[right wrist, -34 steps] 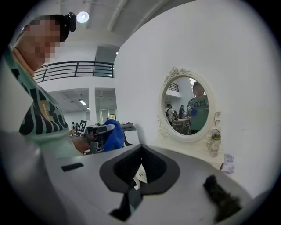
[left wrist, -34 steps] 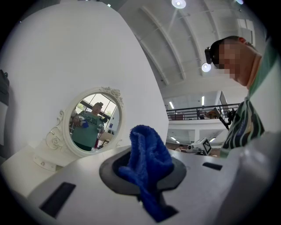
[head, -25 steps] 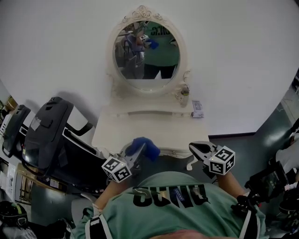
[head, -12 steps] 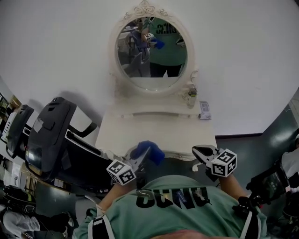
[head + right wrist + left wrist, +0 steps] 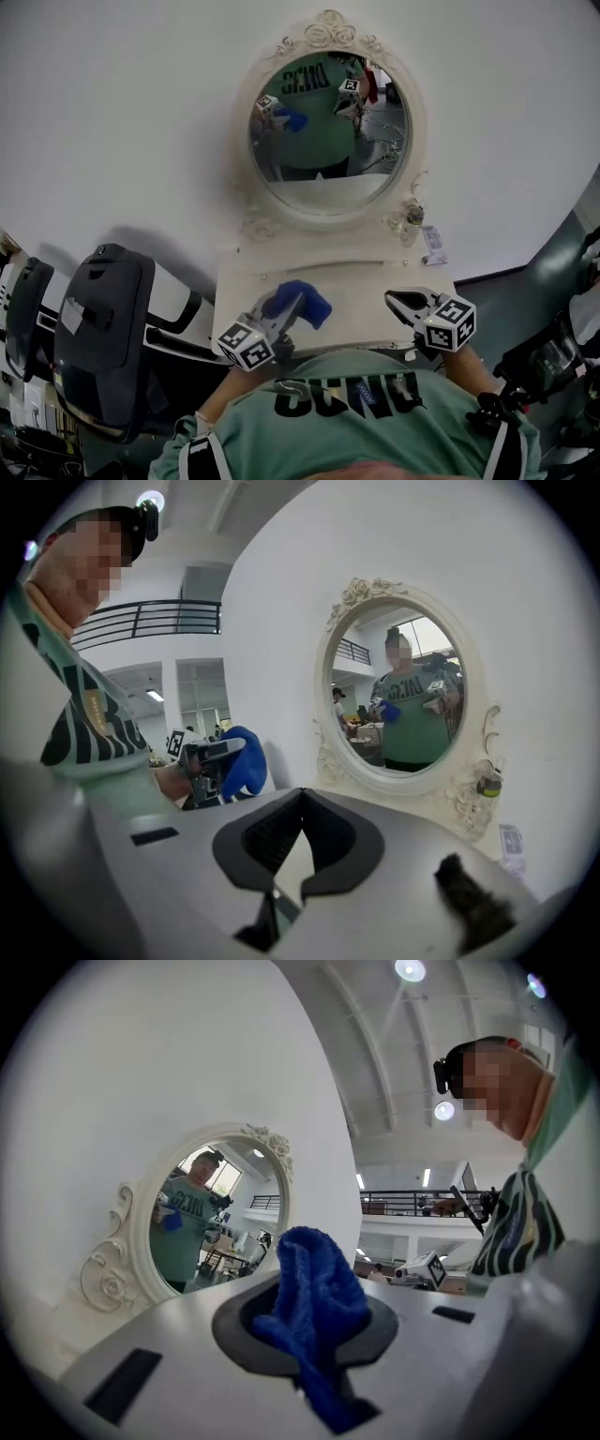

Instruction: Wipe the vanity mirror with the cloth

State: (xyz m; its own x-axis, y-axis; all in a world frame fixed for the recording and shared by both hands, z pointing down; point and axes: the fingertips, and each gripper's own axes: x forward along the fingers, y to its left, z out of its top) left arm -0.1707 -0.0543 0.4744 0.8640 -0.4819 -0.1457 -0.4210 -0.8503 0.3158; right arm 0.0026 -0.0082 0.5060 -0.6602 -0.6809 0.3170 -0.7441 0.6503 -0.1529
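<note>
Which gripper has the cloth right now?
The left gripper: its jaws are clamped on the blue cloth. The right gripper is shut with nothing between its jaws.

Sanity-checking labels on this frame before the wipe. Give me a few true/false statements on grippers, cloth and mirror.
1. The left gripper is shut on the blue cloth. True.
2. The blue cloth touches the mirror glass. False: it is held over the vanity top, short of the mirror.
3. The right gripper holds a second cloth. False: its jaws are together on nothing.
4. A small bottle stands by the mirror frame's lower right. True.
</note>
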